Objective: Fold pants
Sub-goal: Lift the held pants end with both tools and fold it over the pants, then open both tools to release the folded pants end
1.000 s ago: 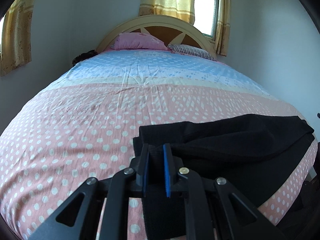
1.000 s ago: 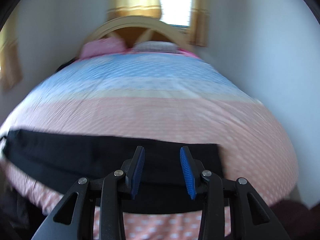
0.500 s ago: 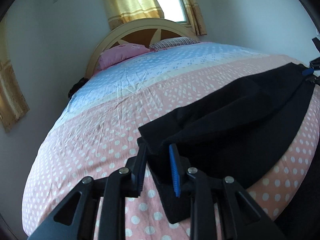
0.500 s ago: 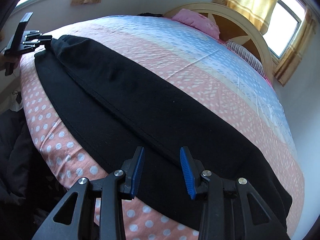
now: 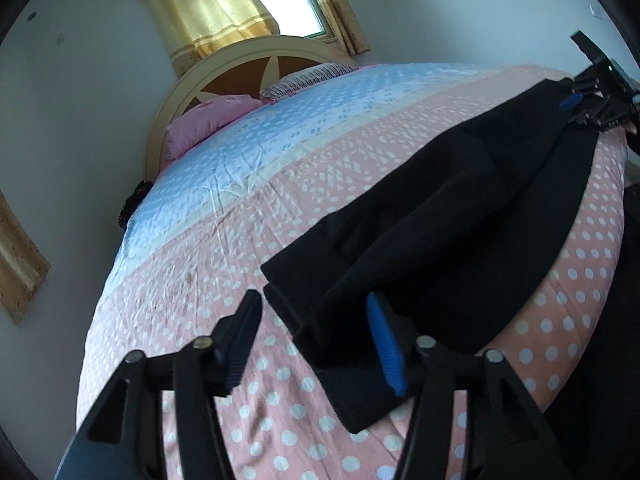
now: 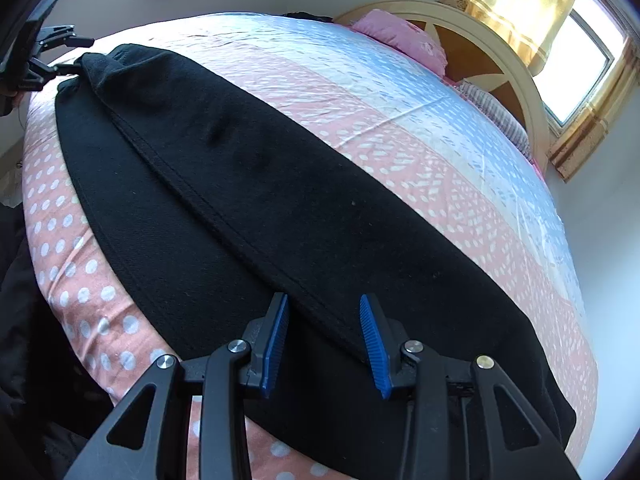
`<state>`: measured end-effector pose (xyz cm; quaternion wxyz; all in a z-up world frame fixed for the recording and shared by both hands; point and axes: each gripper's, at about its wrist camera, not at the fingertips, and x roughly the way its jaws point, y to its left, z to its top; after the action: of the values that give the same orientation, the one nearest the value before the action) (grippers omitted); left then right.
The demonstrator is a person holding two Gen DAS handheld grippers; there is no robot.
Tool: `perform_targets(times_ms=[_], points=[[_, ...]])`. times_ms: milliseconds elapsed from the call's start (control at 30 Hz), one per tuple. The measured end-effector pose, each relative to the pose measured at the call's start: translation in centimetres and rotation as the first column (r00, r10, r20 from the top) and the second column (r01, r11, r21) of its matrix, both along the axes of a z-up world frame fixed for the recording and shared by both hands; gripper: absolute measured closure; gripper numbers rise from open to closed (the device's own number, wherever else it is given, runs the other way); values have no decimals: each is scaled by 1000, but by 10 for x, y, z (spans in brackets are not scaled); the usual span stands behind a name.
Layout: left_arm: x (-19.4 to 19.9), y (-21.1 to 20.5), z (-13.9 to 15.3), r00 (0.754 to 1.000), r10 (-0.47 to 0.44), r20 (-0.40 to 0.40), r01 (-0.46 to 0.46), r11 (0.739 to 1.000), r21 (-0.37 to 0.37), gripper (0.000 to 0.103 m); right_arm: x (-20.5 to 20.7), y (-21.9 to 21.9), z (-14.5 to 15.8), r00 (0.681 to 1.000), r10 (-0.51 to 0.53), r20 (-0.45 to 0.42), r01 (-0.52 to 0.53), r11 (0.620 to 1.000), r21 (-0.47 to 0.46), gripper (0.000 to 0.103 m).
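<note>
Left wrist view: pants point(image 5: 460, 220) run toward two o'clock, hem between my spread left tongs point(image 5: 316, 338); right tongs point(image 6: 324, 340) spread too.

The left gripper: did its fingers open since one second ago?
Yes. The left gripper was pinched on the black pants hem; now its jaws stand wide apart, with the hem lying loose on the dotted bedspread.

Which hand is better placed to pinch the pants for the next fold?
Probably left: the left tongs stand open around the end of the black pants. The right tongs are open above mid-fabric.
</note>
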<state>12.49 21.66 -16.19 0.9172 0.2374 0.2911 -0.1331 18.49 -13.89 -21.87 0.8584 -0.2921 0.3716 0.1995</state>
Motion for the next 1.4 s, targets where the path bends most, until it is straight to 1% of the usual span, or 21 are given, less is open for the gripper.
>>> perform_targets(times_ms=[67, 100, 167, 200, 267, 300, 333, 367, 400, 467, 600, 700, 767, 833, 967, 1033, 1100, 1167, 1233, 1333, 1400], points=[[1, -7, -5, 999, -29, -28, 30, 999, 32, 43, -3, 4, 2, 999, 32, -4, -32, 999, 10, 64], [3, -11, -7, 999, -31, -33, 33, 998, 55, 45, -4, 6, 0, 999, 34, 3, -34, 999, -9, 64], [5, -16, -8, 998, -42, -47, 45, 996, 78, 70, -3, 10, -4, 999, 24, 22, -22, 998, -51, 64], [6, -17, -8, 997, -46, -55, 50, 995, 80, 74, -2, 11, -4, 999, 19, 27, -17, 998, -53, 64], [6, -17, -4, 997, -55, -50, 58, 995, 77, 80, 2, 11, -4, 1000, 7, 12, -7, 1000, -30, 65], [5, -17, -3, 997, -60, -50, 63, 995, 74, 81, 5, 12, -3, 1000, 8, 4, -8, 1000, -18, 73], [4, -17, -2, 997, -65, -49, 69, 995, 74, 84, 5, 13, -2, 1000, 11, 0, -11, 1000, -11, 87], [3, -16, 0, 996, -73, -50, 77, 995, 70, 87, 5, 15, -2, 1000, 11, 5, -11, 1000, -12, 93], [1, -16, 1, 995, -84, -54, 88, 994, 68, 88, 3, 16, -1, 1000, 14, 17, -14, 1000, -17, 97], [-3, -16, 3, 994, -96, -46, 100, 992, 82, 92, -3, 18, 3, 999, 19, 36, -18, 1000, -18, 99], [-7, -16, 11, 996, -91, -8, 92, 990, 108, 92, -13, 11, 25, 997, 9, 75, -10, 1000, 18, 100], [-7, -11, 19, 996, -82, 22, 79, 990, 114, 92, -29, 5, 33, 998, 15, 68, -18, 998, 56, 100], [-9, -12, 22, 996, -87, 37, 81, 988, 133, 92, -36, 4, 31, 998, 23, 55, -26, 998, 57, 100], [-12, -15, 19, 994, -102, 47, 93, 980, 174, 92, -43, 5, 18, 999, 33, 29, -34, 998, 47, 100], [-25, -16, 0, 991, -134, -4, 132, 969, 207, 92, -48, 7, -9, 999, 42, -18, -42, 999, 15, 100], [-30, -14, -10, 989, -141, -40, 146, 968, 203, 92, -50, 7, -11, 999, 40, -24, -39, 999, 25, 100], [-35, -14, -17, 989, -139, -56, 148, 966, 211, 92, -49, 4, -4, 999, 36, -23, -34, 998, 50, 100], [-37, -14, -18, 989, -135, -58, 144, 968, 206, 92, -50, 2, 3, 999, 31, -22, -29, 996, 79, 100], [-37, -14, -15, 990, -131, -54, 140, 970, 198, 92, -52, 2, 5, 999, 32, -23, -30, 997, 77, 100], [-35, -13, -14, 990, -129, -54, 137, 972, 190, 92, -50, 5, -10, 998, 32, -52, -30, 999, 42, 100], [-33, -13, -17, 992, -115, -55, 123, 973, 197, 89, -54, 6, -17, 999, 33, -41, -32, 999, 28, 100]])
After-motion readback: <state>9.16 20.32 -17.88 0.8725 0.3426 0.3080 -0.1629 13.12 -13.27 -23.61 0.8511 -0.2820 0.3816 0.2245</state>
